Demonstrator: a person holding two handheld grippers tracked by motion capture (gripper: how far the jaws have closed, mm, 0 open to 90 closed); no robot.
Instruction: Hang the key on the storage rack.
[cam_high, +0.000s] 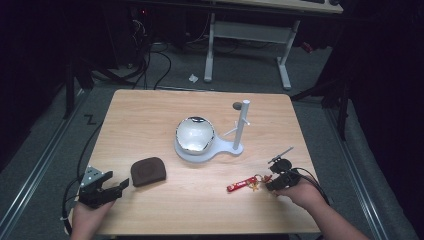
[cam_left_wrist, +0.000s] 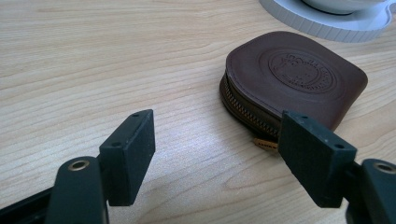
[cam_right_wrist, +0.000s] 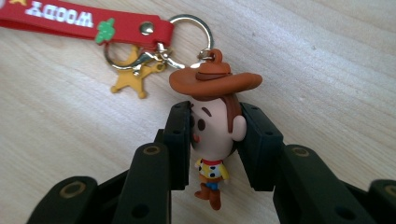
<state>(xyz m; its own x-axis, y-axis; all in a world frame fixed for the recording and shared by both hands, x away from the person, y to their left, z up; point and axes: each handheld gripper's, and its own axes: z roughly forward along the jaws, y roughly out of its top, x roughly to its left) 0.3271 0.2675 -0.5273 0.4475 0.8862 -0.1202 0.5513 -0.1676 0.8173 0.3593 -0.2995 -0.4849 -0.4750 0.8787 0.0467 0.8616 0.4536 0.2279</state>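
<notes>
Two grippers sit at your near edge of the light wooden table (cam_high: 150, 107), and each has its own business. Your right gripper (cam_right_wrist: 215, 140) is clamped on the head of the small rubbery cowboy figure keychain (cam_right_wrist: 212, 135), its jaws pressing both cheeks just under the brown hat; the figure lies near the table's front right, with its metal ring, yellow star charm (cam_right_wrist: 131, 79) and red strap (cam_high: 241, 184) trailing away toward the centre. You should expect it to be light and a little soft, so the head will give slightly under the pads, and the loose strap and star will likely swing or drag when lifted; the head is a fair hold, though the ring would be the firmer point. Your left gripper (cam_left_wrist: 215, 149) stands with its jaws wide apart, empty, aimed at the brown leather zip pouch (cam_left_wrist: 292, 77) lying flat just ahead, its zipper shut, so you cannot tell what it holds. Farther out, mid-table, a shiny metal bowl (cam_high: 195, 133) rests on the white plastic stand (cam_high: 234, 146) with its upright peg; the bowl looks empty.
</notes>
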